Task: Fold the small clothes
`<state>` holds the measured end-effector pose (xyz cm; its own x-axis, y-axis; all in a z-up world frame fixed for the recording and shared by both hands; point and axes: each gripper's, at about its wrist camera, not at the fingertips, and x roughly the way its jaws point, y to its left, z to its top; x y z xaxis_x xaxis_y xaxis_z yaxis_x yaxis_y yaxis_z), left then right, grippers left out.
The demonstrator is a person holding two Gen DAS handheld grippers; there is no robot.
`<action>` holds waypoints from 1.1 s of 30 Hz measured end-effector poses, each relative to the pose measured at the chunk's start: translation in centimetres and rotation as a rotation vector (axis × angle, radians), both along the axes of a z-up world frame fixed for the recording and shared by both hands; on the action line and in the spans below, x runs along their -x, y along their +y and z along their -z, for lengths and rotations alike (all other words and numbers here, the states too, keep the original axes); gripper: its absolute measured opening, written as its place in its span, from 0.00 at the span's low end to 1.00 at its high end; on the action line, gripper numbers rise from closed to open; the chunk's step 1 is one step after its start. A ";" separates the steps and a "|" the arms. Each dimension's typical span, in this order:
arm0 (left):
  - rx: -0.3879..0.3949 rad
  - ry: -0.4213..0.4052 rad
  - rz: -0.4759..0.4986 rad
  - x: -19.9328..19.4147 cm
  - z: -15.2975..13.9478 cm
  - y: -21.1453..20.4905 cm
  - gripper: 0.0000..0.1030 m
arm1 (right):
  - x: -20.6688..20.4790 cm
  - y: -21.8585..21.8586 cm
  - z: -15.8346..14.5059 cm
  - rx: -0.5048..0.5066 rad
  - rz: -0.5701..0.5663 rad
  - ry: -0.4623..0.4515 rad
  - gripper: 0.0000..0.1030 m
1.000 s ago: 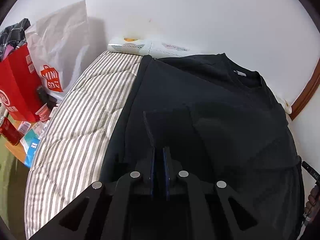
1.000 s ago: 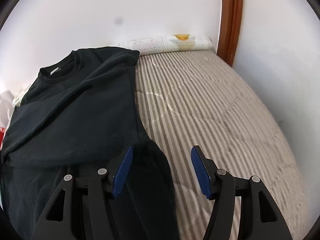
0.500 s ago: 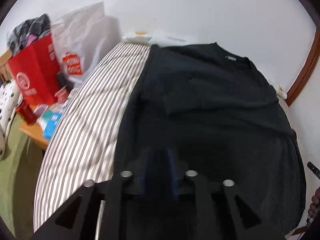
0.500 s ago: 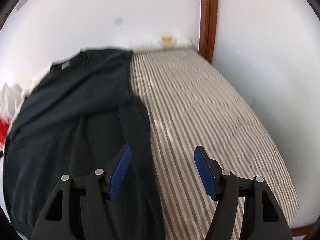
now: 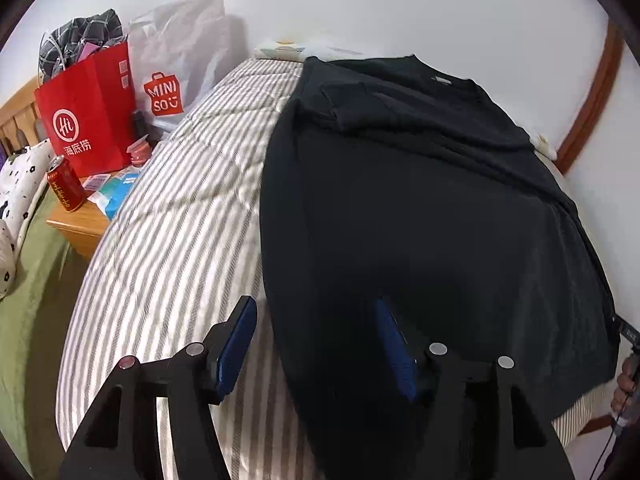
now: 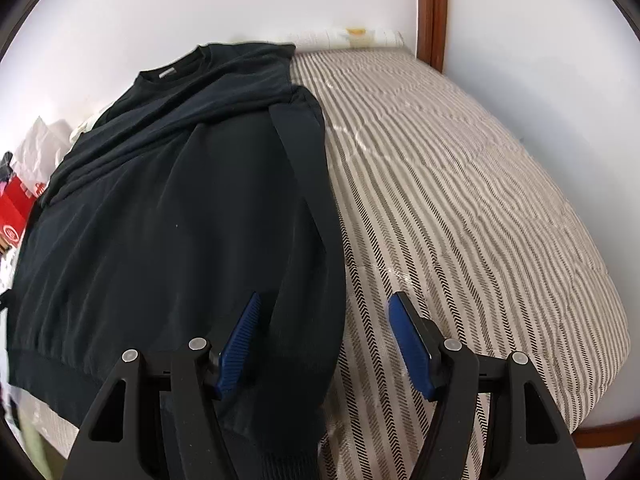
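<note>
1. My left tongs are opening; their blue pads stand apart over the left edge of the black sweatshirt, one pad above the striped cover and the other above the dark cloth, and neither presses on anything.
2. My right tongs stand open too, and they hold nothing. The sweatshirt's right edge lies between their pads, with the left pad over the cloth and the right pad over the bed.
3. The sweatshirt lies flat on the bed, collar toward the far wall and ribbed hem nearest me. Its two sleeves are folded in across the body. One long sleeve runs down the right side toward the hem.
4. The bed wears a quilted cover in grey and white stripes, bare on both sides of the garment.
5. Past the bed's left side a red paper bag and a white plastic bag stand on a wooden nightstand, next to a red can.
6. White walls close in the far end, and a brown wooden trim runs up the corner.
</note>
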<state>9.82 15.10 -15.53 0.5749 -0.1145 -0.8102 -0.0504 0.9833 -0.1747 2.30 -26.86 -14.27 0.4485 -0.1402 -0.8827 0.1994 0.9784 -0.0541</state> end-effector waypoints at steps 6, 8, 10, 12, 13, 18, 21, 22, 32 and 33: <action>-0.026 -0.029 0.031 2.2 0.6 -0.9 0.57 | 0.5 1.5 0.2 0.018 -0.048 -0.040 0.40; -0.038 -0.037 0.029 2.4 0.6 -1.2 0.57 | 0.2 1.9 0.2 0.011 -0.062 -0.041 0.36; -0.054 -0.041 0.029 2.5 0.6 -1.6 0.56 | -0.3 1.9 0.3 -0.007 -0.052 -0.046 0.37; -0.094 -0.056 0.031 2.5 0.6 -2.1 0.49 | -0.7 1.8 0.4 -0.023 -0.038 -0.061 0.37; -0.105 -0.065 0.031 2.6 0.7 -2.3 0.44 | -0.8 1.9 0.5 -0.023 -0.035 -0.067 0.37; -0.073 -0.049 0.023 2.0 0.2 -2.3 0.09 | -0.9 2.7 0.4 -0.012 -0.092 -0.070 0.08; -0.058 -0.051 0.017 2.2 -0.4 -2.1 0.07 | -0.5 2.5 -0.3 -0.004 -0.088 -0.084 0.06; -0.058 -0.063 0.018 2.6 -0.8 -2.0 0.07 | -0.2 2.3 -0.8 0.001 -0.079 -0.095 0.06; 0.046 -0.154 0.057 7.0 -5.0 -0.6 0.07 | 4.1 0.3 -5.8 -0.096 -0.078 -0.187 0.06; 0.061 -0.162 0.058 7.1 -5.3 -0.4 0.07 | 4.5 0.2 -6.1 -0.104 -0.081 -0.194 0.06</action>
<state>2.71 14.68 -10.28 0.6887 -0.1972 -0.6977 0.0398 0.9711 -0.2352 -2.16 -26.70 -8.20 0.6175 -0.0098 -0.7865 0.1166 0.9900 0.0793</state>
